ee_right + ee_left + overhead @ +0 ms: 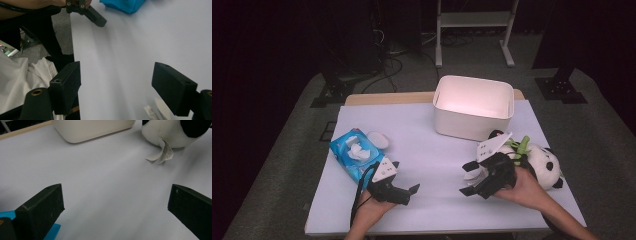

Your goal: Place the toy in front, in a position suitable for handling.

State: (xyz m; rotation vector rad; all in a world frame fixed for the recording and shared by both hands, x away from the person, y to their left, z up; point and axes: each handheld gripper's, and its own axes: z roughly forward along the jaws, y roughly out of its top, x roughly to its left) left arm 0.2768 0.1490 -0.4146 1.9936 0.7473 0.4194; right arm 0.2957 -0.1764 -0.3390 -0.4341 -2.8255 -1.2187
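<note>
A blue wipes pack (354,152) lies at the table's left, with a small white oval object (378,139) beside it. A panda plush (544,165) lies at the right, its paper tag (162,153) on the table. A white bin (473,106) stands at the back. My left gripper (406,177) hovers just right of the pack, open and holding nothing; in its own view the jaws stand wide apart over bare table (115,202). My right gripper (466,178) is beside the panda's left side, open, with bare table (117,80) between its jaws.
The white table (437,150) has bare room between the two grippers. Its near edge (75,57) drops to grey floor. The other gripper (92,15) and the blue pack (125,5) show far off in the right gripper view. A white stand (472,30) is behind the table.
</note>
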